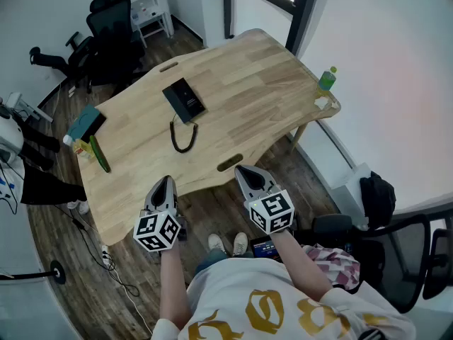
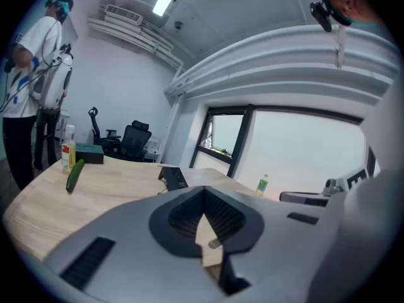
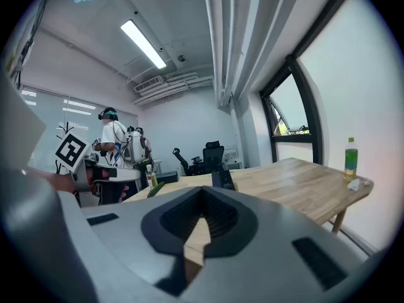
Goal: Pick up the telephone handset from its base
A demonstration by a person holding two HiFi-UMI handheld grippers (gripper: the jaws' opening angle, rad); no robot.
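Note:
The black telephone (image 1: pixel 184 99) lies flat on the wooden table (image 1: pixel 241 98), a little left of its middle. Its coiled black cord (image 1: pixel 182 137) loops toward the near edge. I cannot tell the handset apart from the base at this distance. Both grippers hover at the near edge, well short of the phone. My left gripper (image 1: pixel 164 184) is shut and holds nothing; in its own view the phone (image 2: pixel 173 178) sits far beyond the shut jaw tips (image 2: pixel 205 187). My right gripper (image 1: pixel 249 172) looks shut and empty too, with the phone (image 3: pixel 222 179) ahead of its tips (image 3: pixel 203 187).
A green cucumber (image 1: pixel 99 154), a teal box (image 1: pixel 85 122) and a small bottle (image 1: pixel 69 140) sit at the table's left end. A green bottle (image 1: pixel 326 78) stands at the far right corner. Office chairs (image 1: pixel 113 27) stand behind the table. A person (image 2: pixel 25 87) stands to the left.

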